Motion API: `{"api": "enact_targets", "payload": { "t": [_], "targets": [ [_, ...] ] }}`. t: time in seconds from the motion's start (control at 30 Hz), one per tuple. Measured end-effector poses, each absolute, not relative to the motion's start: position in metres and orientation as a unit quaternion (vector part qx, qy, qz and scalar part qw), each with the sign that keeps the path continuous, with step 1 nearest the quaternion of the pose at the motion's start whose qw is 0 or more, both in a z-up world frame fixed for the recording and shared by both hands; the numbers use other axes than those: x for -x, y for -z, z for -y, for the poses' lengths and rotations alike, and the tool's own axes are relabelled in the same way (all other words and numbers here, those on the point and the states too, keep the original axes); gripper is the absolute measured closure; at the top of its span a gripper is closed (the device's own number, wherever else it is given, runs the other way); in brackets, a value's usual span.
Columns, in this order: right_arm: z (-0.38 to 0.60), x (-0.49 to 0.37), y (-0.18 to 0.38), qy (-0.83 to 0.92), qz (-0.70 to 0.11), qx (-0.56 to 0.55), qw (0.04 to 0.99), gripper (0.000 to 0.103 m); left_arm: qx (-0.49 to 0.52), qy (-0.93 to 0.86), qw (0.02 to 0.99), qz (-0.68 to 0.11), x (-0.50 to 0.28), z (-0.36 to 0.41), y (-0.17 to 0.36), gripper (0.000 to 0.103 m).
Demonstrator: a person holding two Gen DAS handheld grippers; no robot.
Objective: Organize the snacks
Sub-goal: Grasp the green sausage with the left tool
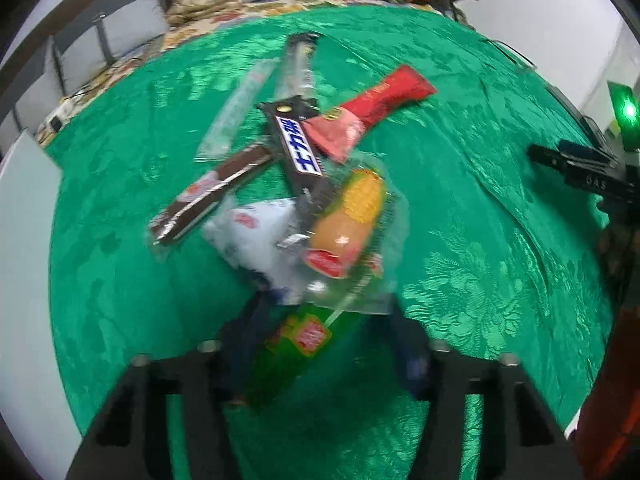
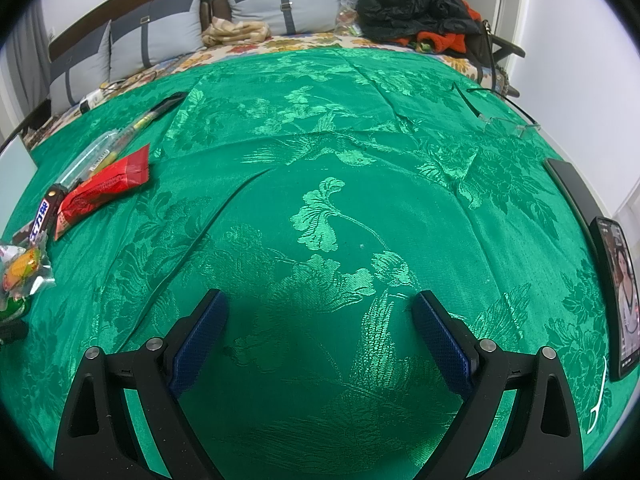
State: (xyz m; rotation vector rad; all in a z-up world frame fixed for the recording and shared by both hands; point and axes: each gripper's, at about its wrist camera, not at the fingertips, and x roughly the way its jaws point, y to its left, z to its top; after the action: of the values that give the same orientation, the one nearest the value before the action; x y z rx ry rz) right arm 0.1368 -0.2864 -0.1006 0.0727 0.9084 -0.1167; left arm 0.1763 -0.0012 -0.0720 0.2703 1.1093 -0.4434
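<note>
- The left gripper [image 1: 320, 344] hangs low over the snack pile; its blue fingers [image 1: 256, 320] are blurred and spread, and a green snack packet [image 1: 288, 352] lies between them, but the blur hides whether they touch it, so its state cannot be told.
- Just beyond that packet lies a clear bag with an orange and yellow snack [image 1: 352, 220], overlapping a white pouch [image 1: 260, 236] beside it.
- A dark bar with a blue and white label [image 1: 298, 148] runs away from the bag, and its far end is crossed by a red packet [image 1: 372, 108].
- A brown bar with a white stripe [image 1: 212, 196] slants off toward the left side of the green cloth [image 1: 460, 240].
- Two long clear tubes [image 1: 256, 92] lie past the pile, pointing at the far edge of the cloth.
- The right gripper [image 2: 320, 320] hovers over a bare, flower-patterned stretch of the cloth, with its jaws wide apart and nothing between the blue pads [image 2: 200, 336].
- In the right wrist view the snack pile sits well apart, near the left edge of the cloth, with the red packet on top of the dark bar.
- A phone [image 2: 616, 296] with a lit screen rests at the right edge of the cloth, and a white floss pick [image 2: 598, 400] lies just beside it.
- A pair of clear glasses [image 2: 504, 122] sits near the far right corner.
- Grey pillows [image 2: 160, 36] and a heap of black and red clothing [image 2: 416, 4] lie beyond the far edge.
</note>
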Motion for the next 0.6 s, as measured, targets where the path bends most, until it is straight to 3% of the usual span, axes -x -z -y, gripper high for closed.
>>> {"api": "enact_targets", "payload": {
  "t": [0.03,0.1,0.6],
  "targets": [
    [0.286,-0.137,0.101,0.056,-0.438,-0.035,0.896,0.007,-0.119,0.207,0.819,-0.522,-0.175,-0.002,0.071,0.069],
    [0.286,-0.137,0.101,0.056,-0.438,-0.035,0.896,0.007,-0.099,0.205,0.819,-0.527,-0.171,-0.008,0.07,0.08],
    [0.286,-0.137,0.1,0.057,-0.438,-0.035,0.896,0.007,0.034,0.129,0.844,-0.519,-0.102,-0.065,0.073,0.079]
  ]
}}
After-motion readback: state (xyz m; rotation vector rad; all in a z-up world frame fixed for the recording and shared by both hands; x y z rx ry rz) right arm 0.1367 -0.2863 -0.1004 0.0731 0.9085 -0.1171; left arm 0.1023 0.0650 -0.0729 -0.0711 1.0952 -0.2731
